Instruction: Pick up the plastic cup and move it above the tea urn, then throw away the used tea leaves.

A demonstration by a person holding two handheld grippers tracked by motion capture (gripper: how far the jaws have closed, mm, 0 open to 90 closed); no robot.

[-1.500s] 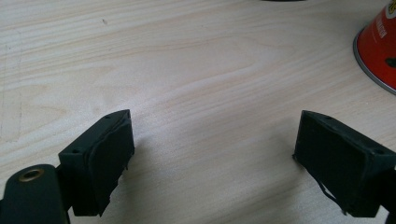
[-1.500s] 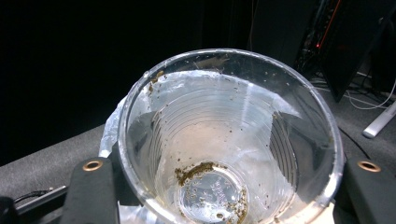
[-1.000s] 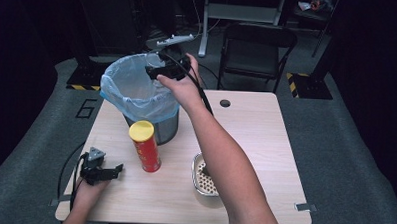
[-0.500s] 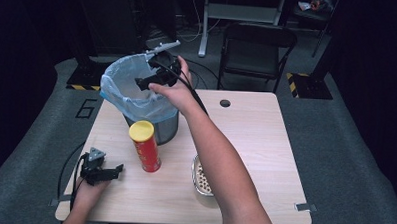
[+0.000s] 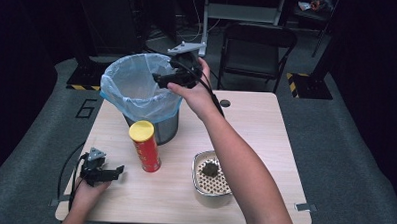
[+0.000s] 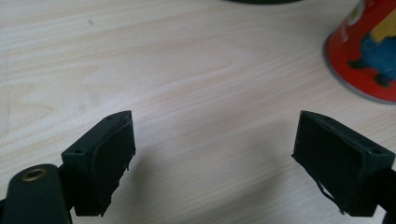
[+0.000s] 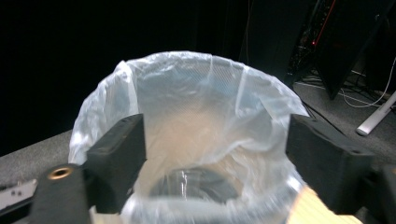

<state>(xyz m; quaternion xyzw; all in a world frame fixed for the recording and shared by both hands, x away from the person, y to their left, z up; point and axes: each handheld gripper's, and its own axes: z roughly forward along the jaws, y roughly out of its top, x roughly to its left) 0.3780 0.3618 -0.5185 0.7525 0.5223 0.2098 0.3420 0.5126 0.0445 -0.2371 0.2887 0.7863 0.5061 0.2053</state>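
A metal bin (image 5: pixel 167 127) lined with a pale blue plastic bag (image 5: pixel 132 87) stands at the table's back left. My right gripper (image 5: pixel 160 80) hovers at the bag's right rim, pointing left over the opening. Its jaws have just been closing a little but stand open (image 7: pixel 215 140) with nothing between them; the bag (image 7: pixel 196 102) lies beyond them. My left gripper (image 5: pixel 107 173) rests open on the table's front left, jaws wide over bare wood (image 6: pixel 215 140). A red can with a yellow lid (image 5: pixel 144 145) stands upright in front of the bin, and its base (image 6: pixel 364 51) is close to the left gripper.
A perforated metal tray (image 5: pixel 211 185) holding a dark lump (image 5: pixel 209 168) sits at the front centre, under my right forearm. A small dark disc (image 5: pixel 225 103) lies near the table's back edge. A folding chair (image 5: pixel 258 49) stands behind the table.
The right hand first swung left over the bin, then drew back a little to the right and down. The left gripper has stayed put.
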